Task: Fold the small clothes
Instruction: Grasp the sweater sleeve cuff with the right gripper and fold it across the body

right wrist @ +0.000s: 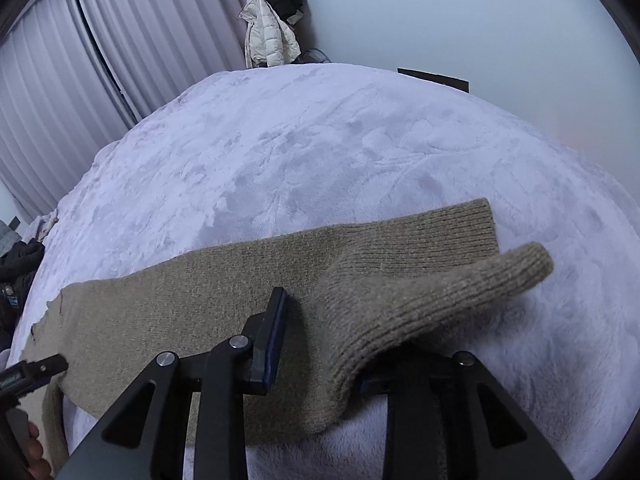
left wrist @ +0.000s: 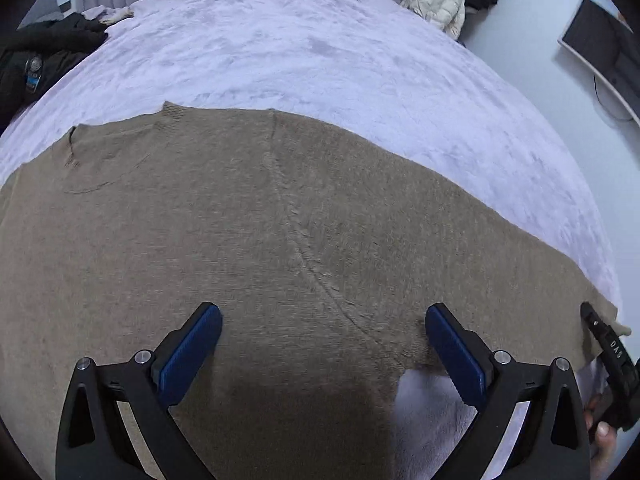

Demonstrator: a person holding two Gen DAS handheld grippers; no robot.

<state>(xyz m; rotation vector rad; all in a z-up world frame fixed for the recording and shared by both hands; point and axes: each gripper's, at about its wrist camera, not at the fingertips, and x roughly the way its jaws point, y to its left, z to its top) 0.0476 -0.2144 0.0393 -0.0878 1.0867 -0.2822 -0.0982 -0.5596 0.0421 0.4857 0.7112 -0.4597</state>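
A beige knitted sweater (left wrist: 240, 220) lies spread flat on a lavender fleece blanket (left wrist: 300, 48). My left gripper (left wrist: 322, 312) hovers just above the sweater's body with its blue pads (left wrist: 188, 356) wide apart and nothing between them. In the right wrist view a ribbed sleeve (right wrist: 400, 288) lies folded across the sweater, and its cuff (right wrist: 524, 266) sticks up off the blanket. My right gripper (right wrist: 328, 328) stands partly open: the left finger (right wrist: 272, 340) is clear of the knit, and the sleeve drapes over the right finger and hides it.
A black jacket (left wrist: 40, 52) lies at the bed's far left. A cream puffer jacket (right wrist: 268, 36) hangs by the curtains (right wrist: 80, 60). A monitor (left wrist: 592, 40) sits on the wall to the right. Bare blanket stretches beyond the sweater. A person's fingers (left wrist: 600, 432) hold the right gripper.
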